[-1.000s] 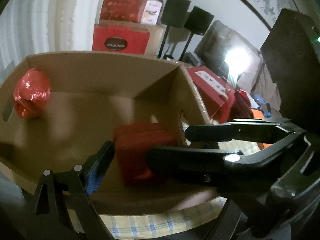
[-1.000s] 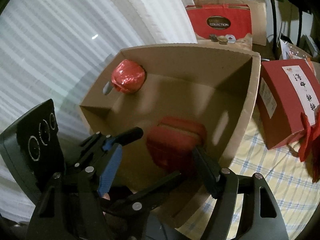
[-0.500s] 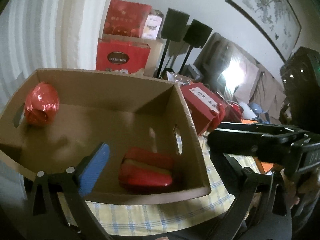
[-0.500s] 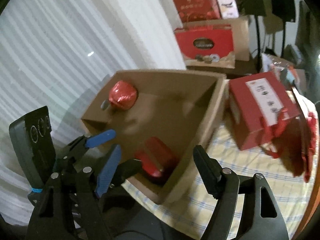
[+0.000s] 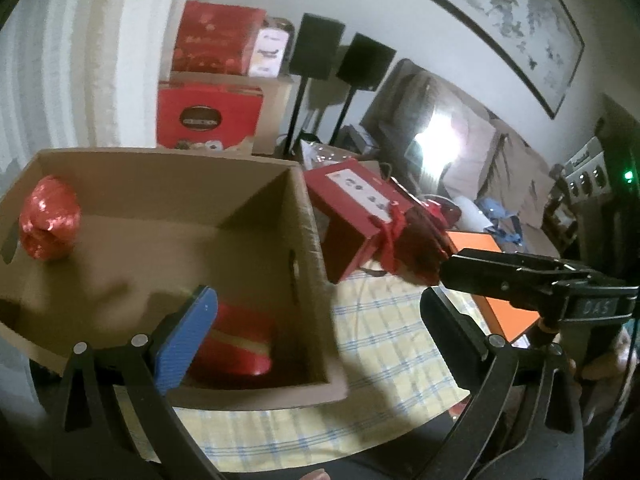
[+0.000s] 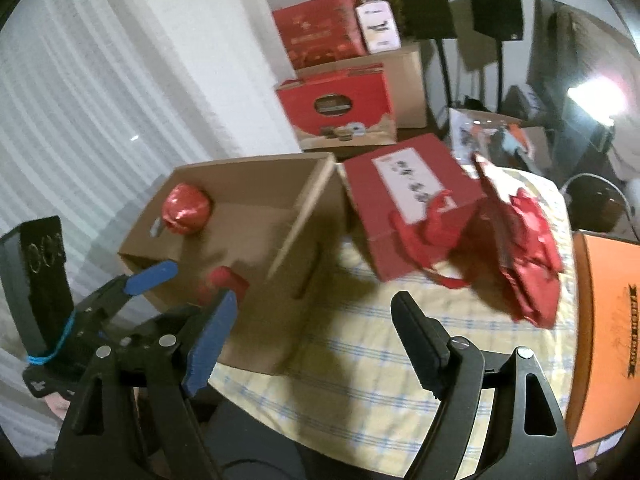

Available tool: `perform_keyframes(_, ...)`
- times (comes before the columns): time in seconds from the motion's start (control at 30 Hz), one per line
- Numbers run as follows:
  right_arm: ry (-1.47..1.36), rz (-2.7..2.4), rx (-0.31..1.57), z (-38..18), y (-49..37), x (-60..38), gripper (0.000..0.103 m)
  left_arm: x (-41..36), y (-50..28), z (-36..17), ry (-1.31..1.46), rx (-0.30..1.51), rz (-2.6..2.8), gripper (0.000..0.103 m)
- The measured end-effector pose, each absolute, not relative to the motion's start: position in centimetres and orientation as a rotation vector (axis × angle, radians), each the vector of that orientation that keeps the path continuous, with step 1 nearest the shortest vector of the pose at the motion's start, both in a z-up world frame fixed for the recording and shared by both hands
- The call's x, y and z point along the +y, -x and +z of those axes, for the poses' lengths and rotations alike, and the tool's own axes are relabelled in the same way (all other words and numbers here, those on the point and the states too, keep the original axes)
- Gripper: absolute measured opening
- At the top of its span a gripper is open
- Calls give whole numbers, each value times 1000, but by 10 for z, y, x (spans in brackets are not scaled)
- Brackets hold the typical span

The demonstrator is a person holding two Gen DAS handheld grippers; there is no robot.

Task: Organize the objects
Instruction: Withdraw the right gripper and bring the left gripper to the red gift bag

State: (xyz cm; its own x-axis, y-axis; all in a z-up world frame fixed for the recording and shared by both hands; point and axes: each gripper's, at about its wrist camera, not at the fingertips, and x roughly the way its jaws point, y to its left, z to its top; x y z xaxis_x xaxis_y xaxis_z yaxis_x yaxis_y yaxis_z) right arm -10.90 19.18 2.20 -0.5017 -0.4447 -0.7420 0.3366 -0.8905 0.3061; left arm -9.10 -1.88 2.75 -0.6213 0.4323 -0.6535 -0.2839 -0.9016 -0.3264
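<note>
An open cardboard box (image 5: 316, 264) stands on the checked tablecloth. Inside it a red foil ball (image 5: 50, 222) rests against the far left wall, and a red zip case (image 5: 236, 344) lies at the near right corner. My left gripper (image 5: 320, 340) hangs open above the box's near edge, its blue pad (image 5: 188, 336) over the case without touching it. My right gripper (image 6: 314, 340) is over the cloth just right of the box (image 6: 280, 320), jaws opening with nothing between them. The ball (image 6: 186, 208) and case (image 6: 226, 278) also show there.
A red gift box with ribbon handles (image 6: 408, 200) leans beside the cardboard box, with a crumpled red bag (image 6: 524, 256) to its right. An orange box (image 6: 608, 328) lies at the table's right edge. Stacked red cartons (image 5: 208, 120) and speakers stand behind.
Both grippers have drawn back and up out of the box, leaving the red case lying inside. The left jaws spread wider. The right gripper swung right, over the cloth.
</note>
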Motion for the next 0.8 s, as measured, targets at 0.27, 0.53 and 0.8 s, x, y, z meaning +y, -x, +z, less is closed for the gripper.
perform_keyframes(0.27,-1227,-2502,-135,19,100,229,82,17,91,30,1071,-215,2479,101)
perform_keyframes(0.53,-1247,-2575,-158,10,98,269,82,53,96,30,1075,-166,2453,101)
perform_keyframes(0.8,-1275,-2632,-197,-1,98,307,82,86,108,18,1109,-143,2404,101)
